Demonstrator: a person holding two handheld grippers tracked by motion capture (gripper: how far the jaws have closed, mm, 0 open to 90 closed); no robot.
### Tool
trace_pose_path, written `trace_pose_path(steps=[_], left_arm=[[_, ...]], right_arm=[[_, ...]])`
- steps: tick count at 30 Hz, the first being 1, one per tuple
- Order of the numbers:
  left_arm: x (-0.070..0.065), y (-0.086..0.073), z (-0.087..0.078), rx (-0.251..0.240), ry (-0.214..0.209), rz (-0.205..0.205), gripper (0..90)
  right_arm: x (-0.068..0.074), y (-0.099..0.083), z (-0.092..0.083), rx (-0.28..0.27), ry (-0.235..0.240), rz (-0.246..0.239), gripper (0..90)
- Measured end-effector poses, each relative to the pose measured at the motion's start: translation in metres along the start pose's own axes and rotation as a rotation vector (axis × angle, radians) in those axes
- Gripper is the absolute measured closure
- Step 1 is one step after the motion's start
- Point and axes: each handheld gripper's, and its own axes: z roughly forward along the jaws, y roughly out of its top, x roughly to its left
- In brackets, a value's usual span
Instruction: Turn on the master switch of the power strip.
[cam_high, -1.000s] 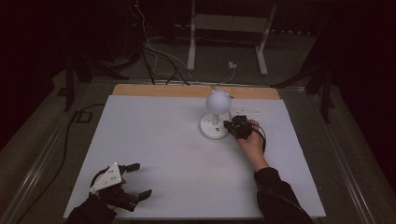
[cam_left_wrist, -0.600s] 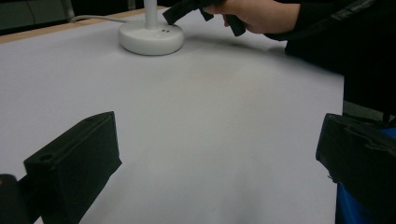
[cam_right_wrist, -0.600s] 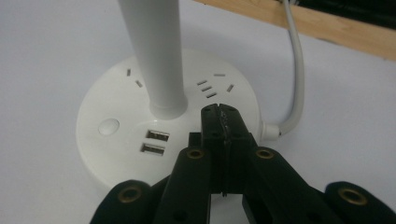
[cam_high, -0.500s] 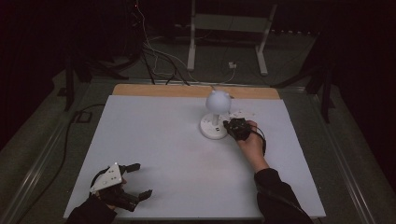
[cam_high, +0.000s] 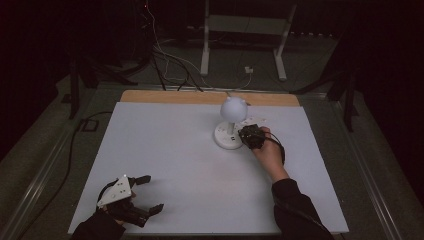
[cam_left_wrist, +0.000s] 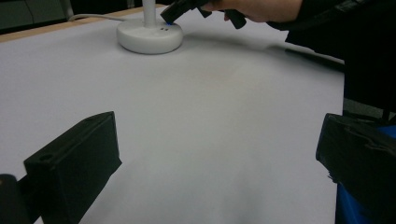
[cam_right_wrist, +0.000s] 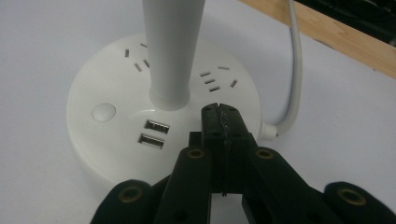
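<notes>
Nothing has shifted since the earlier frames: both hands hold position. The right gripper (cam_right_wrist: 219, 109), jaws pressed together on nothing, rests its tip on the round white plastic lamp base (cam_right_wrist: 116, 144) just beside the stem, apparently placed to press something there, though the round button (cam_right_wrist: 103, 112) lies off to one side. The base stands toward the far right of the white table sheet (cam_high: 175, 150). The left gripper (cam_high: 142, 195) waits idle, jaws apart, at the near corner. The contact point is hidden beneath the closed tips.
</notes>
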Motion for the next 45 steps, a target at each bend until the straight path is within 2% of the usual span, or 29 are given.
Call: trace_pose_path(steps=[3, 7, 13, 17, 21, 22, 26, 27, 28, 32, 35, 37, 39, 40, 43, 44, 45], left_arm=[[0.0, 0.0, 0.0, -0.001, -0.001, 0.0, 0.1], [0.0, 0.0, 0.0, -0.003, -0.003, 0.001, 0.1], [0.0, 0.0, 0.0, -0.002, -0.001, 0.001, 0.1], [0.0, 0.0, 0.0, -0.003, 0.0, 0.002, 0.1], [0.0, 0.0, 0.0, -0.004, 0.0, 0.004, 0.1], [0.0, 0.0, -0.001, -0.004, 0.001, 0.004, 0.1], [0.0, 0.001, -0.001, -0.011, 0.002, 0.006, 0.1], [-0.001, 0.001, -0.002, -0.011, 0.002, 0.007, 0.1], [-0.001, 0.001, -0.002, -0.011, 0.002, 0.007, 0.1], [0.0, 0.001, -0.002, -0.013, 0.002, 0.003, 0.1], [0.0, 0.001, -0.002, -0.014, 0.002, 0.003, 0.1], [0.0, 0.001, -0.002, -0.015, 0.002, 0.002, 0.1], [0.0, 0.001, -0.002, -0.013, 0.004, 0.003, 0.1], [0.0, 0.001, -0.002, -0.015, 0.003, 0.003, 0.1], [0.0, 0.001, -0.002, -0.015, 0.004, 0.004, 0.1], [0.0, 0.001, -0.002, -0.017, 0.004, 0.003, 0.1], [0.0, 0.001, -0.002, -0.017, 0.004, 0.003, 0.1]], right_arm=[[0.0, 0.0, 0.001, 0.004, 0.0, 0.002, 90.0], [-0.001, -0.004, 0.001, -0.026, 0.008, 0.015, 90.0], [0.003, -0.003, 0.001, -0.021, -0.018, -0.038, 90.0], [0.002, -0.007, 0.001, -0.049, -0.014, -0.028, 90.0], [0.006, -0.006, 0.0, -0.046, -0.033, -0.028, 90.0], [0.006, -0.006, 0.0, -0.05, -0.017, -0.032, 90.0], [0.008, -0.006, -0.001, -0.046, -0.024, -0.057, 89.9], [0.008, -0.005, -0.002, -0.041, -0.022, -0.054, 89.8], [0.007, -0.006, -0.004, -0.077, -0.02, -0.037, 89.7], [0.002, -0.004, -0.013, -0.115, -0.006, 0.0, 88.9], [-0.001, -0.002, -0.019, -0.128, 0.009, 0.004, 83.2], [-0.003, -0.001, -0.022, -0.138, 0.032, 0.028, 78.8], [-0.004, -0.001, -0.024, -0.14, 0.035, 0.032, 76.4], [-0.005, 0.0, -0.026, -0.148, 0.053, 0.046, 70.1], [-0.004, 0.0, -0.029, -0.152, 0.056, 0.04, 65.8], [-0.003, 0.0, -0.03, -0.147, 0.06, 0.034, 55.9], [-0.002, 0.0, -0.031, -0.139, 0.056, 0.03, 53.8]])
